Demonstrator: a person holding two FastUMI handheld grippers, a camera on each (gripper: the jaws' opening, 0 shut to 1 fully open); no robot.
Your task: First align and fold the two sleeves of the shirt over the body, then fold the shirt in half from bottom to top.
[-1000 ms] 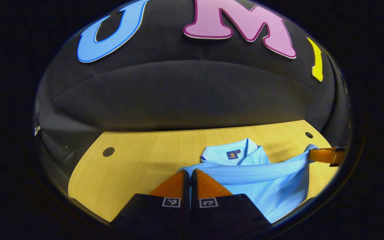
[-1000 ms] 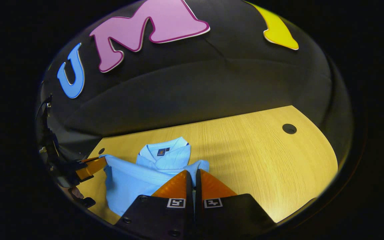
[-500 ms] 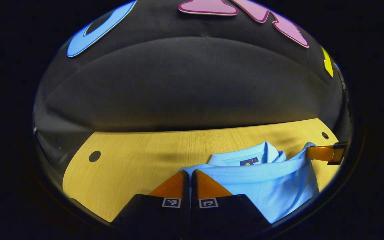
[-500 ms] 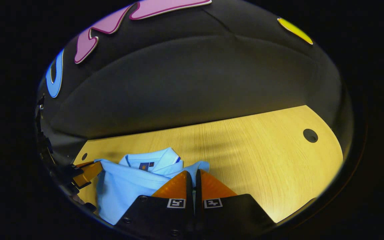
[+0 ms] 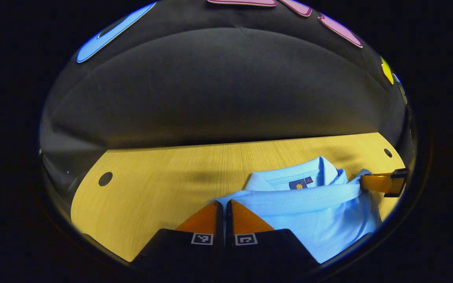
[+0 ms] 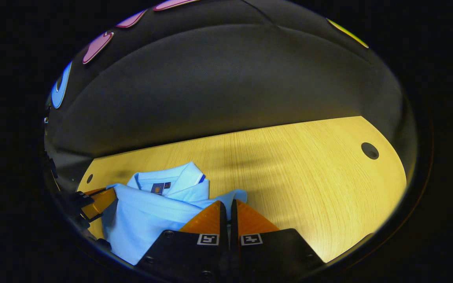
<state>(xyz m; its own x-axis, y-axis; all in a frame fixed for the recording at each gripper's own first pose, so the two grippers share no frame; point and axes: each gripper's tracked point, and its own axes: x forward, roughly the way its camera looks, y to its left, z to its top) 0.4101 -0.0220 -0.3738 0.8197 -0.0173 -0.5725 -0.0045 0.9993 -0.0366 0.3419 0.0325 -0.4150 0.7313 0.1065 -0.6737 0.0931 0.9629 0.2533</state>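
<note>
Shirt: light blue polo shirt (image 5: 313, 220) on the wooden table (image 5: 151, 188), bottom hem lifted and drawn up toward the collar (image 5: 289, 179); in the left gripper view it sits right of centre, in the right gripper view at lower left (image 6: 151, 212).
Hem edge: stretched in a taut band between the two grippers, just short of the collar, partly overlapping it.
Left gripper: left gripper (image 5: 223, 204) has fingers pressed together, pinching the near hem corner; seen from the right gripper view at the far left edge (image 6: 98, 200), clenched on the same corner.
Right gripper: right gripper (image 6: 226, 204) has fingers closed tight on the other hem corner, cloth poking out at the tips; in the left gripper view it grips the fabric at the far right (image 5: 372, 182).
Open room: wide bare tabletop left of the shirt in the left gripper view, and right of it in the right gripper view; a clear strip of table lies between collar and the far table edge.
Surface: pale wood grain, with a round dark hole (image 5: 105, 179) near one end and another hole (image 6: 369, 150) near the other.
Room: black cloth wall (image 5: 226, 86) rising right behind the far table edge.
Change: since half a second ago, both views have tipped lower, more tabletop shows beyond the collar, and the collar looms larger and nearer; the grip on both corners is unchanged.
</note>
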